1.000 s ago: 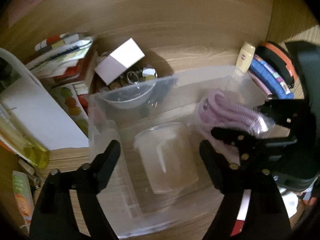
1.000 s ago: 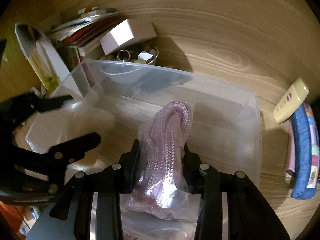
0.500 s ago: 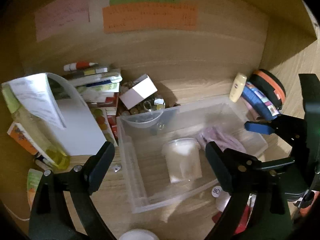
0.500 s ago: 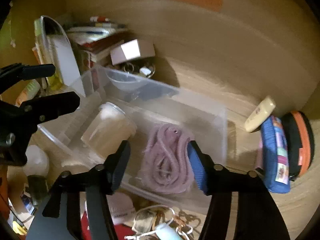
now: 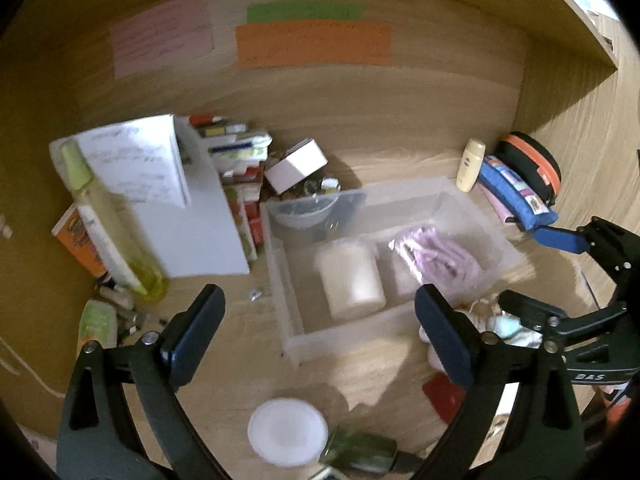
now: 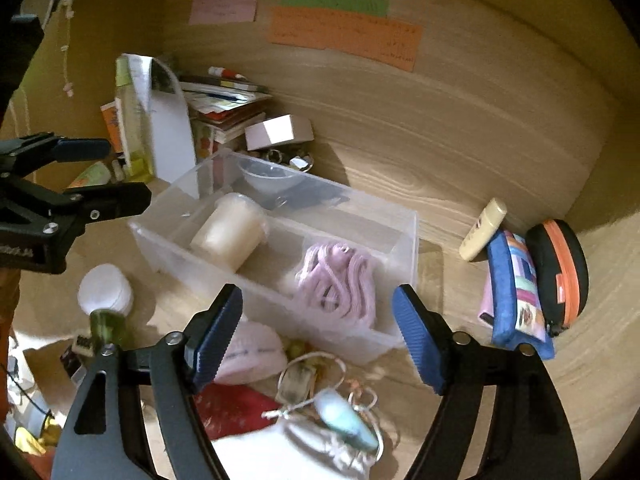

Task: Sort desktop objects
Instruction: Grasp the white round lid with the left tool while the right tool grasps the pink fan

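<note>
Cluttered wooden desk (image 5: 400,152); coloured paper notes (image 6: 344,34) on wooden back panel (image 5: 440,92)

- I can't read the writing on the notes (image 6: 345,36) on the far wall.
- The bowl (image 5: 303,209) is half hidden behind the bin (image 5: 285,280) wall.
- The green bottle (image 5: 360,450) runs off the near edge.
- The near bag (image 6: 320,446) is blurred.

A light wooden desk (image 5: 400,368) runs back to a wooden rear panel (image 5: 440,92), where pink (image 5: 162,38), green (image 5: 304,11) and orange paper notes (image 5: 312,45) are stuck. A wooden side panel (image 5: 568,92) closes the desk's right edge. The light is warm and dim.
</note>
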`<state>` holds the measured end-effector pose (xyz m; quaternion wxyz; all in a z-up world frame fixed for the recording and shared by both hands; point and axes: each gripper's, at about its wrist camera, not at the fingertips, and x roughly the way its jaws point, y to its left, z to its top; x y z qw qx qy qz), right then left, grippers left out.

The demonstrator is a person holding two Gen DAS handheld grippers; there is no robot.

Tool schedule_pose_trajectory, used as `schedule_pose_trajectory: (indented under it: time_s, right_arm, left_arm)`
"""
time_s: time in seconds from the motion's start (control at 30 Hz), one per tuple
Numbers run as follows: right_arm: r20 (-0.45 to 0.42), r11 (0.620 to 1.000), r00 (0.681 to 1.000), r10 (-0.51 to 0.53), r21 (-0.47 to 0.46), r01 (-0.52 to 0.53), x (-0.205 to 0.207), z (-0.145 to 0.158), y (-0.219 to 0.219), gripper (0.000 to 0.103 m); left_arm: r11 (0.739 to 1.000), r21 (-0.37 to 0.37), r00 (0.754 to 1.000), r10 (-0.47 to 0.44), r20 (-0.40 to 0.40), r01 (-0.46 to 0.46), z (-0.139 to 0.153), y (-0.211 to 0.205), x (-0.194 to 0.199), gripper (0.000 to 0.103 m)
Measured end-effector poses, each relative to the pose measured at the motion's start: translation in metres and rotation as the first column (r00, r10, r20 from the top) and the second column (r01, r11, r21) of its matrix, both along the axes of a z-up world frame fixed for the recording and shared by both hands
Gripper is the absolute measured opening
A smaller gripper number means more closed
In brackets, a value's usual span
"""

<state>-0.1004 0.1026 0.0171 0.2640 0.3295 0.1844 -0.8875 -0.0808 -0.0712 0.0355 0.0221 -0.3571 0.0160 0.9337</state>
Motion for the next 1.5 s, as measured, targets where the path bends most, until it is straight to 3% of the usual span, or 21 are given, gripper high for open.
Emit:
schedule_pose_trajectory:
  time_s: [0.27,0.6,0.97,1.23,1.3,1.33,1.4,1.5]
  right_arm:
    - [0.075,0.996,0.996,0.058,-0.066,-0.053,0.022,-0.012,0.008,0.077]
    - [0.138,0.995,0.985,0.100,-0.018,-0.099,0.031,-0.040,-0.002,0.077]
    - [0.239,0.994,0.967,0.089,0.044,-0.103,0.005,-0.076,-0.026,0.077]
    - [0.268,0.993,0.959,0.091,0.050,-0.108,-0.005,-0.087,-0.037,0.077]
    - [0.261,0.994,0.962,0.079,0.055,-0.096,-0.006,-0.088,-0.038,0.075]
    - [0.256,0.995,0.964,0.072,0.053,-0.088,-0.008,-0.088,-0.037,0.075]
    - [0.256,0.996,0.965,0.060,0.043,-0.073,-0.011,-0.090,-0.036,0.073]
    - [0.239,0.996,0.969,0.065,0.040,-0.076,-0.011,-0.087,-0.038,0.062]
  left_arm:
    - [0.999,0.041,0.997,0.025,0.068,-0.028,-0.016,-0.016,0.018,0.097]
    - [0.993,0.079,0.977,0.069,0.201,-0.086,-0.064,-0.045,0.032,0.097]
    - [0.986,0.146,0.936,0.020,0.353,-0.076,-0.110,-0.052,0.016,0.097]
    - [0.994,0.046,0.949,0.076,0.306,-0.095,-0.117,-0.051,0.030,0.096]
    - [0.993,0.027,0.954,0.100,0.284,-0.112,-0.118,-0.053,0.036,0.089]
    - [0.993,0.009,0.955,0.111,0.275,-0.118,-0.118,-0.053,0.038,0.076]
    - [0.993,-0.013,0.960,0.116,0.256,-0.117,-0.115,-0.051,0.042,0.065]
    - [0.993,-0.013,0.963,0.118,0.243,-0.118,-0.114,-0.054,0.047,0.065]
